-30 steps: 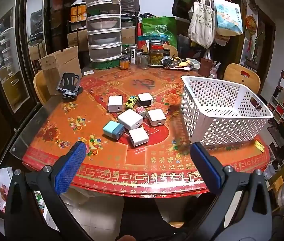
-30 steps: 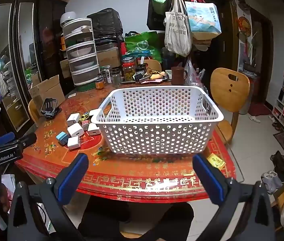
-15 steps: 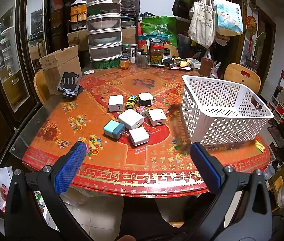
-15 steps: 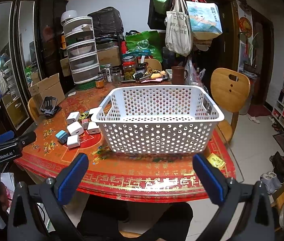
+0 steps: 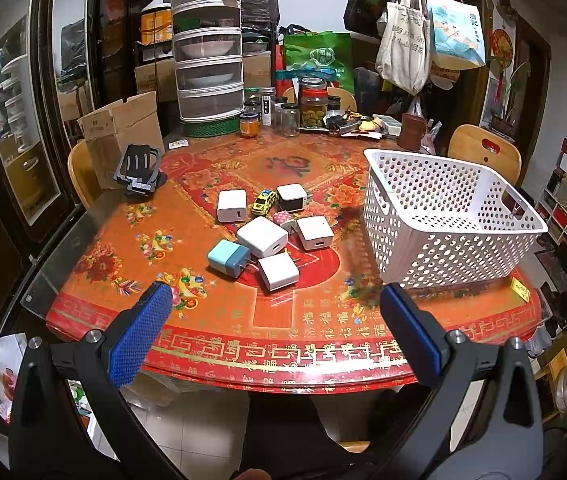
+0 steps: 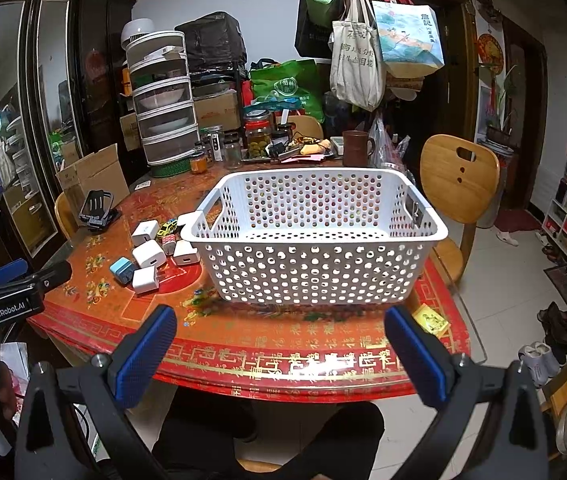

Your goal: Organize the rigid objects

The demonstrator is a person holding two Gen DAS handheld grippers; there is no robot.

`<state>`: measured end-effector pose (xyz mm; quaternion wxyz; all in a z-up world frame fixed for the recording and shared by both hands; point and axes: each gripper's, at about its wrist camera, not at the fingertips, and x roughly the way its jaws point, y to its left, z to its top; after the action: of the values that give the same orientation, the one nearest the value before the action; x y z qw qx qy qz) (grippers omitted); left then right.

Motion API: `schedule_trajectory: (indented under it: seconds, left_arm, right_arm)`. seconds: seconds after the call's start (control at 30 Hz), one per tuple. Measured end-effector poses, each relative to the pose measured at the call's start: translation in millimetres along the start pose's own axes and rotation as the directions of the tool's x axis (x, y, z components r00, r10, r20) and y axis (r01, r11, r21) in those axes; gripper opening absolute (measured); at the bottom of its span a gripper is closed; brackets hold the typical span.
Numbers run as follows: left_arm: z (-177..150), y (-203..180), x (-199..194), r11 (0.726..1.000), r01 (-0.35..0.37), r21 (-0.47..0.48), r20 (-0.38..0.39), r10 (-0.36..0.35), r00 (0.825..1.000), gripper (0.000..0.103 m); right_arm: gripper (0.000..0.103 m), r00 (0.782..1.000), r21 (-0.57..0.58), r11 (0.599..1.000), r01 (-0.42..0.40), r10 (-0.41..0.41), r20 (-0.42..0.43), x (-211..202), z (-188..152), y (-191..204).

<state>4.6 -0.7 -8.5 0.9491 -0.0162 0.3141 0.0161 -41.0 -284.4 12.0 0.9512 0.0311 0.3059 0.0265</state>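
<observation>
Your table point(image 5: 211, 312) is round, covered in a glossy red-and-orange printed cloth under a clear sheet that glares at the near edge. On it, at 3 o'clock in the left view, sits the basket point(image 5: 435, 248): white rigid plastic, rectangular, its walls punched all over with round holes, a handle slot in each short end. In the right view it fills the centre point(image 6: 315, 268) and partly hides the chargers behind its left corner.

The chargers point(image 5: 267, 236) lie in a loose cluster at table centre, at 9 o'clock from the basket and well apart from it: smooth boxy white cubes, some with prongs showing, several touching one another. The blue charger point(image 5: 227, 258) is at the cluster's 8 o'clock, prongs toward the white one beside it. A small yellow toy car point(image 5: 264, 201) sits at the cluster's 12 o'clock, between two white cubes.

At the table's 12 o'clock stand glass jars point(image 5: 313, 106) and a stack of clear covered trays point(image 5: 208, 60); a cardboard box point(image 5: 121, 136) is at 10 o'clock.

Your left gripper point(image 5: 271, 320) hovers over the near edge with its blue textured pads spread wide, holding nothing. Your right gripper point(image 6: 279, 344) is likewise spread wide and holds nothing, facing the basket's long wall.
</observation>
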Motion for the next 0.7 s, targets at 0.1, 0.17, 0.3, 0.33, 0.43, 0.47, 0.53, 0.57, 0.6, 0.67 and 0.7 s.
schedule_trajectory:
  seconds: [0.1, 0.17, 0.3, 0.33, 0.43, 0.47, 0.53, 0.57, 0.6, 0.67, 0.7]
  left_arm:
    - [0.1, 1.9, 1.3, 1.0, 0.0, 0.0, -0.002, 0.0, 1.0, 0.102]
    - [-0.5, 0.6, 2.0, 1.0, -0.001, 0.0, -0.002, 0.001, 1.0, 0.102]
    - [-0.5, 0.8, 2.0, 1.0, -0.001, 0.0, -0.002, 0.001, 1.0, 0.102]
    - [-0.4, 1.3, 2.3, 1.0, 0.0, 0.0, -0.003, 0.0, 1.0, 0.102]
    - [-0.7, 0.6, 2.2, 1.0, -0.002, 0.002, -0.002, 0.002, 1.0, 0.102]
    - [-0.7, 1.4, 2.4, 1.0, -0.002, 0.002, -0.002, 0.002, 1.0, 0.102]
    - [-0.6, 1.7, 2.5, 1.0, -0.001, 0.002, -0.001, 0.001, 1.0, 0.102]
    - [-0.6, 0.6, 2.0, 1.0, -0.001, 0.002, -0.002, 0.001, 1.0, 0.102]
    - [-0.5, 0.7, 2.0, 1.0, -0.002, 0.001, -0.002, 0.002, 1.0, 0.102]
    - [-0.5, 0.7, 2.0, 1.0, -0.001, 0.002, -0.002, 0.001, 1.0, 0.102]
    - [-0.4, 1.8, 2.6, 1.0, -0.001, 0.002, -0.002, 0.001, 1.0, 0.102]
  right_arm:
    - [0.103, 1.0, -0.001, 1.0, 0.0, 0.0, -0.001, 0.0, 0.0, 0.0]
    - [0.103, 1.0, -0.003, 1.0, 0.0, 0.0, -0.003, 0.9, -1.1, 0.0]
    - [0.103, 1.0, -0.008, 1.0, 0.002, -0.002, -0.007, 2.9, -2.7, 1.2]
    - [0.103, 1.0, -0.008, 1.0, 0.002, -0.002, -0.007, 2.9, -2.7, 1.4]
    - [0.103, 1.0, -0.007, 1.0, 0.002, -0.002, -0.009, 3.6, -3.2, 1.6]
    - [0.103, 1.0, -0.007, 1.0, 0.003, -0.003, -0.009, 3.2, -3.6, 1.3]
    - [0.103, 1.0, -0.007, 1.0, 0.004, -0.004, -0.01, 2.7, -4.7, 1.3]
    - [0.103, 1.0, -0.008, 1.0, 0.004, -0.004, -0.01, 3.1, -4.4, 1.4]
    - [0.103, 1.0, -0.007, 1.0, 0.004, -0.004, -0.009, 3.3, -4.1, 1.3]
    - [0.103, 1.0, -0.008, 1.0, 0.004, -0.004, -0.009, 3.5, -4.6, 1.3]
    - [0.103, 1.0, -0.008, 1.0, 0.005, -0.005, -0.009, 3.4, -4.1, 1.0]
